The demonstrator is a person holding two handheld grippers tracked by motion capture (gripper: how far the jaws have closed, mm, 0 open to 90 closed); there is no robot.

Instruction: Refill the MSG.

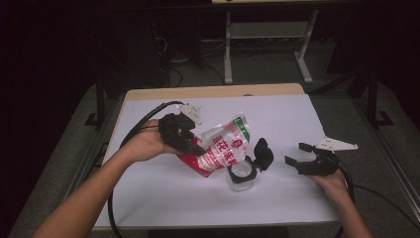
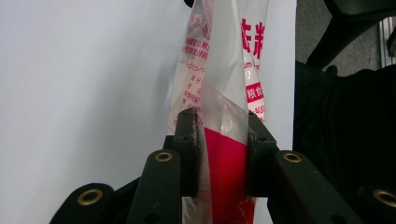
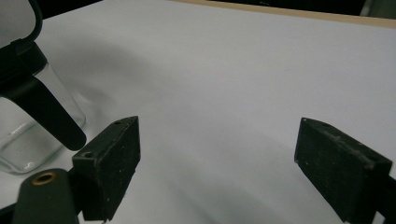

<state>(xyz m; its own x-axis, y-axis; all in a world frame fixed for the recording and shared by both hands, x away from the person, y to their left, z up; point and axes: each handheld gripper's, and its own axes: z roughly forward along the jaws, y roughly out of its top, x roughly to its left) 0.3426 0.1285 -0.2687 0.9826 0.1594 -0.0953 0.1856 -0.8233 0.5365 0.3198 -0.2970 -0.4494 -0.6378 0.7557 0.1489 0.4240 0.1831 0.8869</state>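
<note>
A red and white plastic pouch (image 1: 220, 148) with printed red characters is held tilted above the white table (image 1: 277, 114), its upper end leaning toward a clear jar (image 1: 241, 177). The jar's black flip lid (image 1: 263, 153) stands open. My left gripper (image 1: 195, 148) is shut on the pouch's red lower end. In the left gripper view both pads pinch the pouch (image 2: 224, 84) between them, left gripper (image 2: 223, 154). My right gripper (image 1: 295, 153) rests open to the right of the jar, nothing between its jaws. In the right gripper view the right gripper (image 3: 224, 158) faces bare table, with the jar (image 3: 23, 144) at far left.
The left gripper's black cable (image 1: 133, 130) loops over the table's left side and off its front edge. A wooden strip (image 1: 213, 92) borders the far edge. Beyond it on the floor stands a metal desk frame (image 1: 228, 49) with cables.
</note>
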